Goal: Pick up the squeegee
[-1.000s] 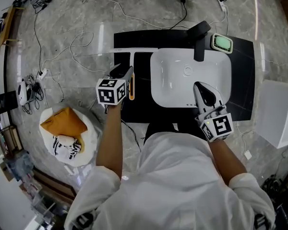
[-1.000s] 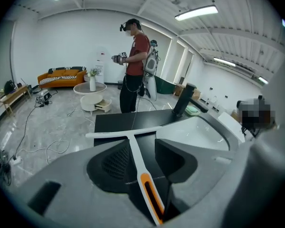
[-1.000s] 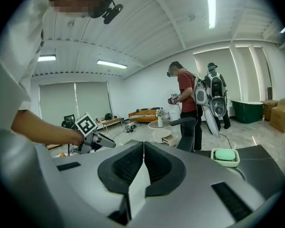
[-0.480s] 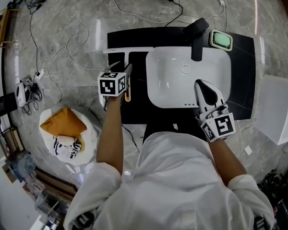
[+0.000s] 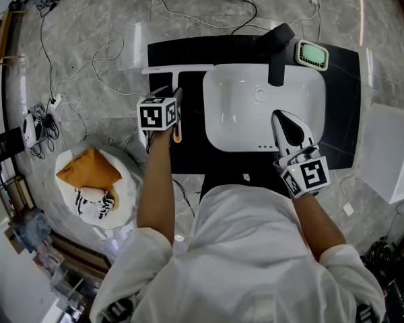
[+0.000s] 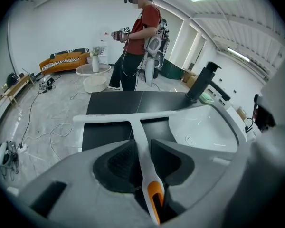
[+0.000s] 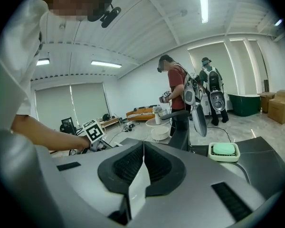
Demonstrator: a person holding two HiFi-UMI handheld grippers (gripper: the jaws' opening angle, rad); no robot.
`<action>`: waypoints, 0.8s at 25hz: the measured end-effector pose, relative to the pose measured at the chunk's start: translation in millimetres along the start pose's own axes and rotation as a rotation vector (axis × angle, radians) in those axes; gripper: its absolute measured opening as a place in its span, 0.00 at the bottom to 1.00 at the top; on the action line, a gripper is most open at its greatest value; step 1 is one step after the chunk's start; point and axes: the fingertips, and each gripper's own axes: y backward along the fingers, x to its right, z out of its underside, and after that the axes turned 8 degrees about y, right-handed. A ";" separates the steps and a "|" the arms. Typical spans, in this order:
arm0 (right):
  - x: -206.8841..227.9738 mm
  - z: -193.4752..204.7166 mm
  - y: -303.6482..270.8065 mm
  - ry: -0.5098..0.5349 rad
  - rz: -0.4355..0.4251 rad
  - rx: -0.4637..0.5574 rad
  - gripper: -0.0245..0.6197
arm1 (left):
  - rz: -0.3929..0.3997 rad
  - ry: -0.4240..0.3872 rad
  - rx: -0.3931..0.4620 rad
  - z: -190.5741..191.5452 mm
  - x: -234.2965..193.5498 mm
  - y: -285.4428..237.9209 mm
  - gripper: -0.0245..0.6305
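Note:
The squeegee (image 5: 178, 73) is white and T-shaped, with an orange end to its handle. It lies flat on the black counter (image 5: 188, 49), left of the white sink (image 5: 219, 136). My left gripper (image 5: 176, 101) points steeply down over the handle. In the left gripper view the squeegee (image 6: 137, 127) runs between the jaws of the left gripper (image 6: 141, 148), which are closing, and both pads lie against its sides. My right gripper (image 5: 283, 120) hovers over the sink's front right. In its own view the right gripper (image 7: 142, 148) is shut with nothing in it.
A black faucet (image 5: 279, 54) and a green soap in its dish (image 5: 312, 57) stand behind the sink. On the floor lie cables (image 5: 87, 66), a round white stand with an orange cloth (image 5: 87, 170) at the left, and a white box (image 5: 390, 157) at the right. People stand far off.
My left gripper has sunk onto the squeegee's handle and its jaws have narrowed around it. The right gripper has stayed over the sink.

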 end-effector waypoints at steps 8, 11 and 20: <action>-0.8 6.3 2.2 -0.004 -0.007 -0.005 0.06 | -0.020 0.006 -0.013 1.2 -0.1 -2.7 0.21; -0.9 5.7 5.3 -0.006 -0.004 0.001 0.06 | -0.036 0.021 -0.011 0.0 -2.6 -1.5 0.19; 0.0 4.4 20.4 -0.009 0.007 0.015 0.06 | -0.048 0.057 -0.008 2.1 -5.1 5.6 0.17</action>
